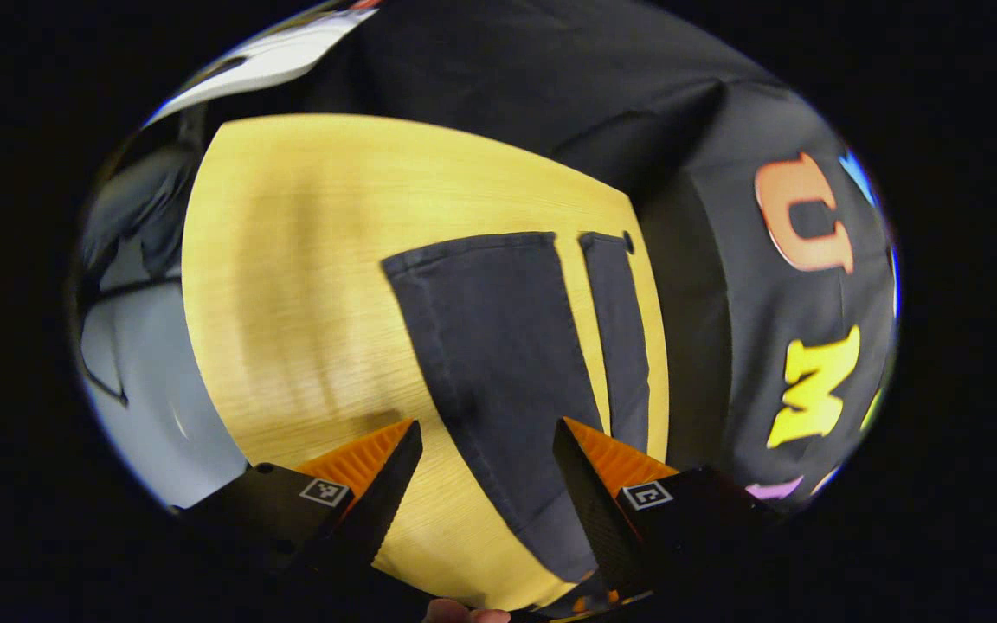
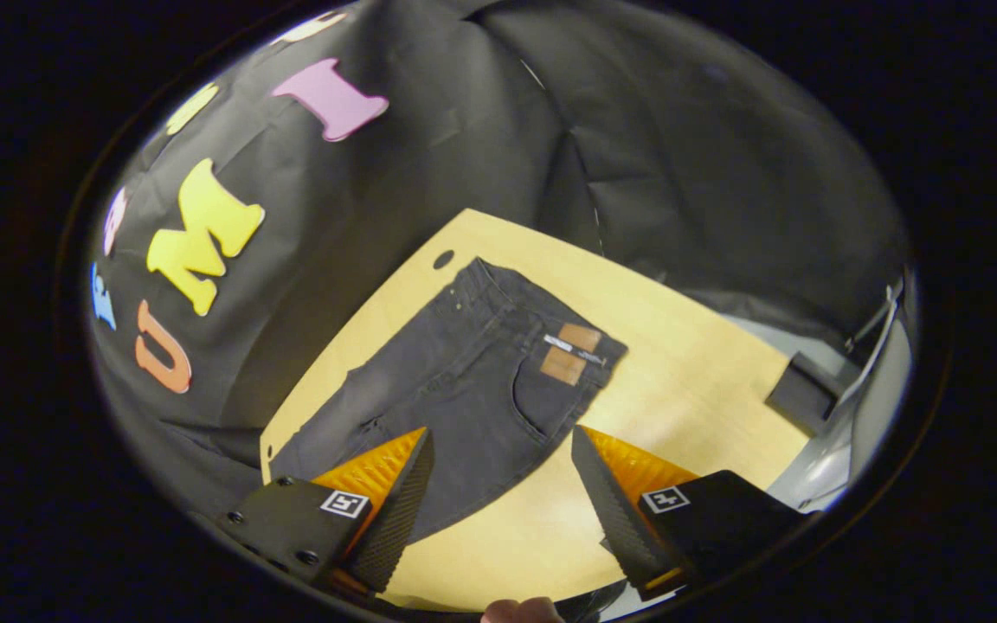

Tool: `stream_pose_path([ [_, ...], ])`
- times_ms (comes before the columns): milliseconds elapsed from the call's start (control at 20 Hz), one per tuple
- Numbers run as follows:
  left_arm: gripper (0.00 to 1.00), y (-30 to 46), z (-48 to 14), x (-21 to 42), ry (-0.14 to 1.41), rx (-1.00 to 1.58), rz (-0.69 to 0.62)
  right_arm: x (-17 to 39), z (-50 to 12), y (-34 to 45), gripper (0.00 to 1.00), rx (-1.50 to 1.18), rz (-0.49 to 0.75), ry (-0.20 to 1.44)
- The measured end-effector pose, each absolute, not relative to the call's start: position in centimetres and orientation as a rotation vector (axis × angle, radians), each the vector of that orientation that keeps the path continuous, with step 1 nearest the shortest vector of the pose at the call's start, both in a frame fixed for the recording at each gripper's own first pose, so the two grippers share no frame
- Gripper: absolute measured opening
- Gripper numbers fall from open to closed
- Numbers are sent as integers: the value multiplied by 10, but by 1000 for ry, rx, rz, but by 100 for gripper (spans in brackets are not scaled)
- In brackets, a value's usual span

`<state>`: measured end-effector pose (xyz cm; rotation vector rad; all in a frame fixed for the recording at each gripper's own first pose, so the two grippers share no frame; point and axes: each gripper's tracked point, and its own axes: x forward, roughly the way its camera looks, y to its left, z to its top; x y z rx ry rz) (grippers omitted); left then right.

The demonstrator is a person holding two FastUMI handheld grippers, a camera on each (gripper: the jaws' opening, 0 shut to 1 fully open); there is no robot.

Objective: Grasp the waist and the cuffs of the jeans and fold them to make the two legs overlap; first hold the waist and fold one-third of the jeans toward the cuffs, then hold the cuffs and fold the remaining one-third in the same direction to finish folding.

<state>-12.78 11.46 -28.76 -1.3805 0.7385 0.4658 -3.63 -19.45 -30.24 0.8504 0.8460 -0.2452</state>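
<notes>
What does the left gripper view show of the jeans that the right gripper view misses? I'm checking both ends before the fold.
Left gripper view: the two dark denim legs, lying flat and apart, cuffs at the far end. Right gripper view: the waist with its tan leather patch and a hip pocket. Both: the dark jeans spread unfolded on the light wooden table, with the left gripper and right gripper open above them.

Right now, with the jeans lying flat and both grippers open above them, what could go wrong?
The far leg lies close to the table edge, so a pull might drag its cuff off. The left gripper and right gripper hang above the jeans, holding nothing; an uneven pinch could take only one layer.
</notes>
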Motion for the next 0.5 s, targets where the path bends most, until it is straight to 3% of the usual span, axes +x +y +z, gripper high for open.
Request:
stream_pose_path([
  [350,96,130,-290,-109,679,-1460,502,-33,-344,-219,98,1027,-323,873],
  [400,87,130,-291,-103,676,-1465,504,-30,-352,-220,98,1073,-335,884],
  [450,96,129,-292,-99,671,-1468,506,-28,-360,-221,98,1112,-345,895],
  [500,96,130,-292,-97,661,-1472,509,-26,-368,-225,98,1135,-359,903],
])
